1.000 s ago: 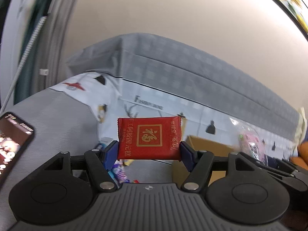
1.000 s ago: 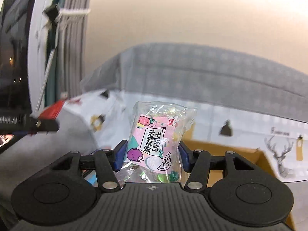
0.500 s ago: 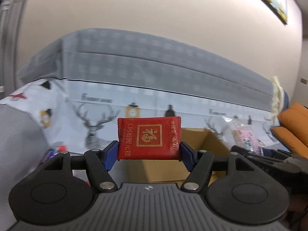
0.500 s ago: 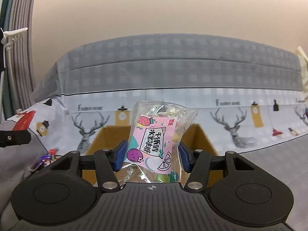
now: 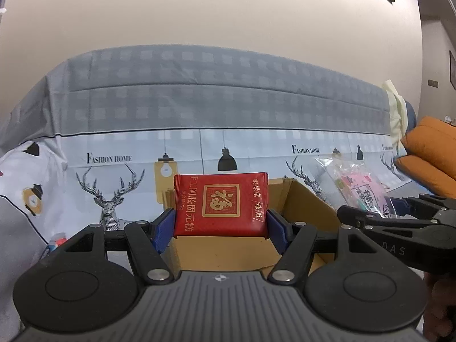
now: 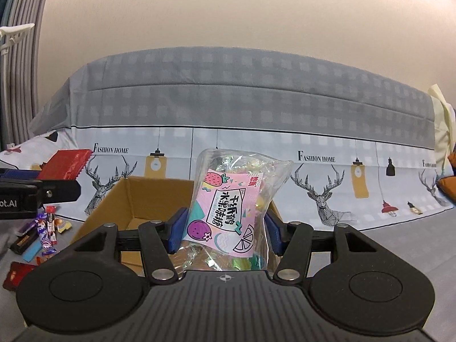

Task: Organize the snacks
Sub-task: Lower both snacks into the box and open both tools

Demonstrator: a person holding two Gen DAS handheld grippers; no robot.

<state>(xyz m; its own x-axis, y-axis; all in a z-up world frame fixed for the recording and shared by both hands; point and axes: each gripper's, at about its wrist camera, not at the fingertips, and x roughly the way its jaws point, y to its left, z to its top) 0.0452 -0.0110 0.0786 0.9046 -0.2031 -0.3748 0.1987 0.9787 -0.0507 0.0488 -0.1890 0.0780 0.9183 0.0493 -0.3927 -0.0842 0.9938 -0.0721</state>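
My left gripper (image 5: pixel 221 223) is shut on a red snack packet (image 5: pixel 221 203) with gold characters, held flat between the blue pads just in front of an open cardboard box (image 5: pixel 302 199). My right gripper (image 6: pixel 225 229) is shut on a clear candy bag (image 6: pixel 230 202) with a pink fruit label, held upright over the same box (image 6: pixel 136 196). Each gripper shows in the other's view: the right one with its candy bag (image 5: pixel 362 188) at the right edge, the left one with the red packet (image 6: pixel 67 164) at the left edge.
Several loose snack packets (image 6: pixel 42 233) lie on the grey surface left of the box. Behind the box a sofa back under a deer-print cloth (image 6: pixel 327 199) spans the view. An orange cushion (image 5: pixel 430 154) sits at the far right.
Both grippers swung right with their packets, from the phone and curtain side to face the cardboard box and sofa. The grips have not changed.
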